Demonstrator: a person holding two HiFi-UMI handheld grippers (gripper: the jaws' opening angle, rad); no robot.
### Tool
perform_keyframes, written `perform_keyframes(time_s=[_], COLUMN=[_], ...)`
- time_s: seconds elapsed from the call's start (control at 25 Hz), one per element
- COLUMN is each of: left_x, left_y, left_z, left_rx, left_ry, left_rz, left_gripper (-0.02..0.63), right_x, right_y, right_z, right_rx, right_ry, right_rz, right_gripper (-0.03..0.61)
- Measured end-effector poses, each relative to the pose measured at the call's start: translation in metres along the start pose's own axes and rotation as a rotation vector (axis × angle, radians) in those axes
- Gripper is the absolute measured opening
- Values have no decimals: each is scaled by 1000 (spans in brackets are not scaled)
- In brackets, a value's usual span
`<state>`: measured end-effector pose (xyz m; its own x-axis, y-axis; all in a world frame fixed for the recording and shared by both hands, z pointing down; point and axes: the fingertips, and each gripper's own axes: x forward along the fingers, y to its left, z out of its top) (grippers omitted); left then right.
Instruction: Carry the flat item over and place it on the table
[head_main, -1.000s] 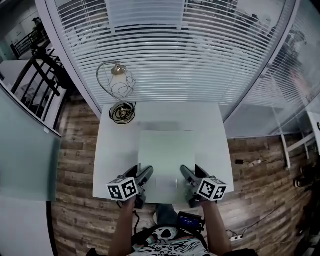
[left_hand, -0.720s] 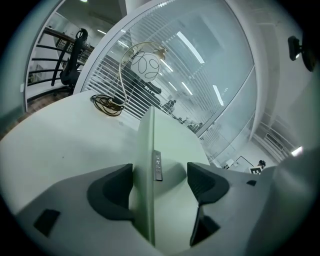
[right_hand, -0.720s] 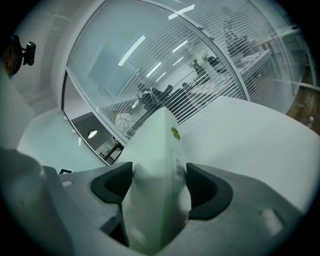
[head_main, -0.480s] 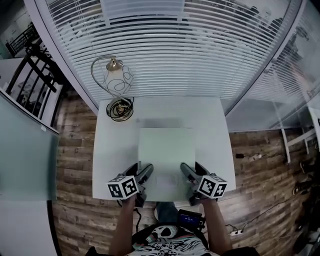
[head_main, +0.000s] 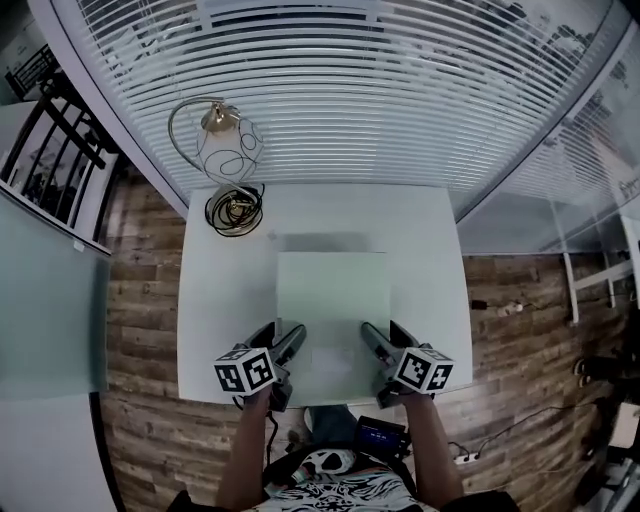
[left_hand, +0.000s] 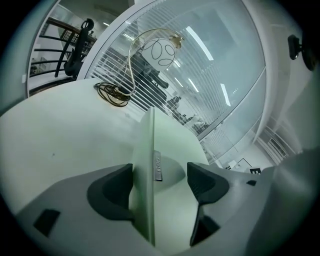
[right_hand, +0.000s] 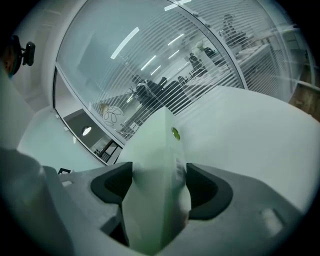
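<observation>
Low in the middle of the frame, left claw (head_main: 280, 338) and right claw (head_main: 388, 338) each pinch the green board (head_main: 333, 290); the table (head_main: 225, 300) has drawn nearer beneath it, so lowering comes next.

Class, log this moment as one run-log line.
phase: placing | left gripper: shut on flat panel | right gripper: shut on flat panel | flat panel over table

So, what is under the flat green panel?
The white table lies under the flat green panel. The tabletop part it covers is hidden, so anything there cannot be seen.
</observation>
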<state>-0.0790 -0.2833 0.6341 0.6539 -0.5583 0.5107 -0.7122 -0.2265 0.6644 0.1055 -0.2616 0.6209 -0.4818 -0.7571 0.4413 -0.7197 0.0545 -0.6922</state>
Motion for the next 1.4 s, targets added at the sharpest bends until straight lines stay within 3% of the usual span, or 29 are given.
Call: perform_keyframes(time_s=[1.0, 1.4], left_x=[38, 42], left_y=[21, 23], left_z=[-3, -4], left_rx=[-68, -61], left_ry=[60, 69], left_rz=[56, 75], left_gripper=[337, 337], right_x=[35, 39], right_y=[-38, -43], right_z=[-1, -1], right_rx=[42, 47], right_ry=[88, 108], right_rz=[-33, -33], right_gripper=[322, 322])
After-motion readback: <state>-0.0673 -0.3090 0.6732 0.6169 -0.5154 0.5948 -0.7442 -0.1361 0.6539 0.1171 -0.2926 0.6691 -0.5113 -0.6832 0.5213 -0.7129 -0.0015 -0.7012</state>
